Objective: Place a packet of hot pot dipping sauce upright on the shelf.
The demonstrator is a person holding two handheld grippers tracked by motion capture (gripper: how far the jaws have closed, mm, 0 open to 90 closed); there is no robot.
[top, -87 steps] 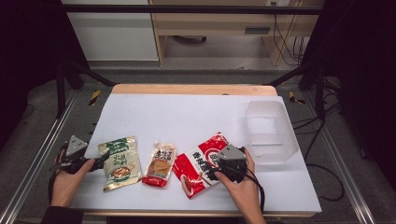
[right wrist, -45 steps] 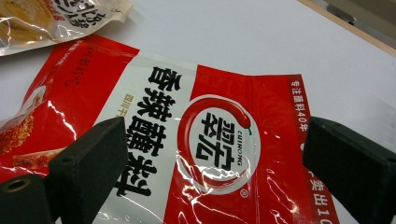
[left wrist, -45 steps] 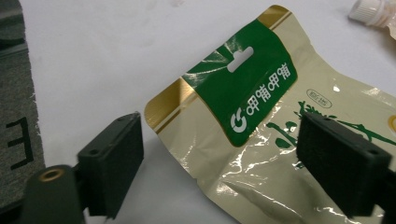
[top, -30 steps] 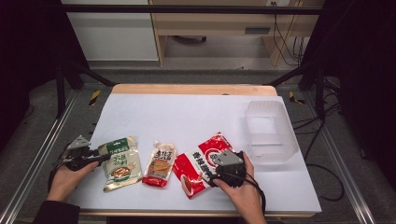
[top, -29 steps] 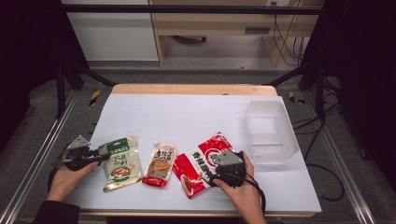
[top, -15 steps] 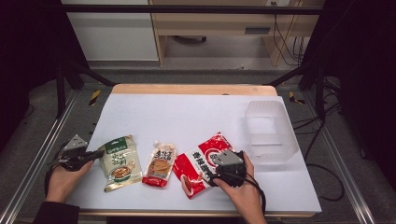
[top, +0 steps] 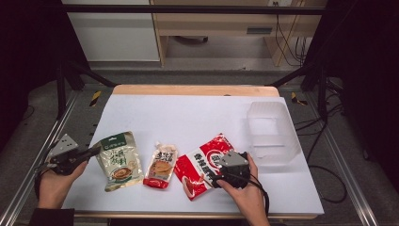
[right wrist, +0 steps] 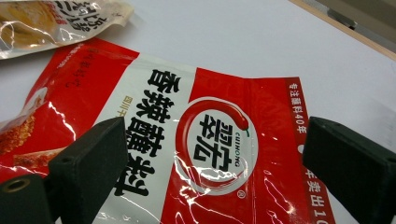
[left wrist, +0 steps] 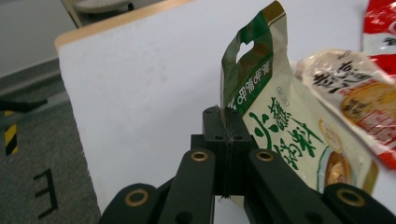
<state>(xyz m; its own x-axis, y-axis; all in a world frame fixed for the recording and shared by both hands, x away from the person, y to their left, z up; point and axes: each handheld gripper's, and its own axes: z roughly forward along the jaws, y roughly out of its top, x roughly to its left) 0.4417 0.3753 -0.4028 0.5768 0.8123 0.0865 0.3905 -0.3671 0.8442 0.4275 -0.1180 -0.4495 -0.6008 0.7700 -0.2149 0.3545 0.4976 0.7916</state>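
A green seasoning pouch [top: 117,157] lies at the table's front left, its left edge raised off the surface. My left gripper [top: 95,151] is shut on that edge; in the left gripper view the jaws [left wrist: 224,126] pinch the rim of the green pouch [left wrist: 266,121] just below its hang hole. A small orange sauce pouch [top: 161,165] lies to its right, then a red pouch [top: 200,165]. My right gripper [top: 215,170] rests over the red pouch's right side. Its jaws [right wrist: 217,158] stand wide open above the red pouch [right wrist: 215,135], with nothing pressed between them.
A clear plastic bin [top: 272,134] stands at the right of the white table top [top: 188,117]. The orange pouch [left wrist: 355,93] lies close beside the green one. Metal frame rails run along both sides of the table.
The left gripper has shut on the green pouch's left edge and risen, lifting that edge and tilting the pouch. The right gripper has stayed over the red pouch.
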